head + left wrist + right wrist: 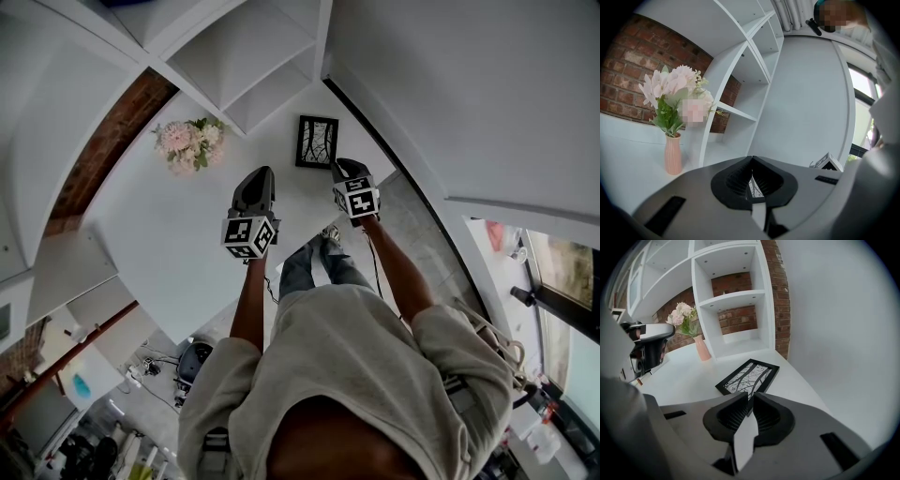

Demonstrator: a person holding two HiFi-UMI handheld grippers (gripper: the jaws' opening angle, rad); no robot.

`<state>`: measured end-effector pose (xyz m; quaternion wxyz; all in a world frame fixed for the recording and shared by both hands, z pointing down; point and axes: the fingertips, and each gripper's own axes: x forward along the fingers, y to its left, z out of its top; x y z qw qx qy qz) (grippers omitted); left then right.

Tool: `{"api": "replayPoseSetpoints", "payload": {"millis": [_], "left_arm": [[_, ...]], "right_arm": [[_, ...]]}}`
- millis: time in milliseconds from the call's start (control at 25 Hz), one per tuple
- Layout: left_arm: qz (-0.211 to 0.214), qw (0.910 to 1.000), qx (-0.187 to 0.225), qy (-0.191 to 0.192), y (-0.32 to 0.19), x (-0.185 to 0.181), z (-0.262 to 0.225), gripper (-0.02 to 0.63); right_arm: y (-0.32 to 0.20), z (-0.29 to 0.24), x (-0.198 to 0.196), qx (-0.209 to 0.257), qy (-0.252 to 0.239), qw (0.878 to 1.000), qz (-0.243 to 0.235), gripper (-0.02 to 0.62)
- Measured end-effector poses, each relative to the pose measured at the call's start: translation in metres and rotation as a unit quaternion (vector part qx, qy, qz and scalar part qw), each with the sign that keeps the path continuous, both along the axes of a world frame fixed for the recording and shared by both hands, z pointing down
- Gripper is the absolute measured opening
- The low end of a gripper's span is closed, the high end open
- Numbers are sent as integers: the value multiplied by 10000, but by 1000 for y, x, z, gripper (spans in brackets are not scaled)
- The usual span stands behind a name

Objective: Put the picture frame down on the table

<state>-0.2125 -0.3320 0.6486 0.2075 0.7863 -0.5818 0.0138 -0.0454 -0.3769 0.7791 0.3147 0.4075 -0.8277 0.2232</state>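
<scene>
closest in the right gripper view are the dark ribbed jaws of the right gripper (750,397). they stand only slightly open, with a thin gap between the tips, and they hold nothing. through that gap and above it one sees the black rectangular picture frame with a black-and-white branch print (749,377). it lies flat on the white bench (684,376), face up, near the corner where the white wall meets the white shelf unit (736,301), and it is apart from the jaws.

the left gripper (751,159) has its jaws closed together at the tips and is also empty. it points toward the pink ribbed vase with pale flowers (673,152).

in the head view both grippers are held in front of the person. the frame (317,141) rests just beyond the right gripper (345,172), and the vase of flowers (192,142) stands well to the side of it.

i judge the task as finished in its main part: the frame is down on the bench and nothing grips it. what seems left is only to draw the right gripper away without touching the frame.
</scene>
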Motion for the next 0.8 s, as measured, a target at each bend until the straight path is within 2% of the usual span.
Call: {"api": "replayPoseSetpoints", "payload": {"millis": [240,520,800], "left_arm": [[6,10000,43,-48,2,2,-6,17],[4,9999,92,-100,5,1,-12,17],[-24,9997,172,-168,7,-3,-22,17]], "right_arm": [[1,-21,5,354,-15,9994,-56,26],[3,-46,12,635,-238,9977,59,26],[-3,-91,17,1115,-570,9918,260,25]]}}
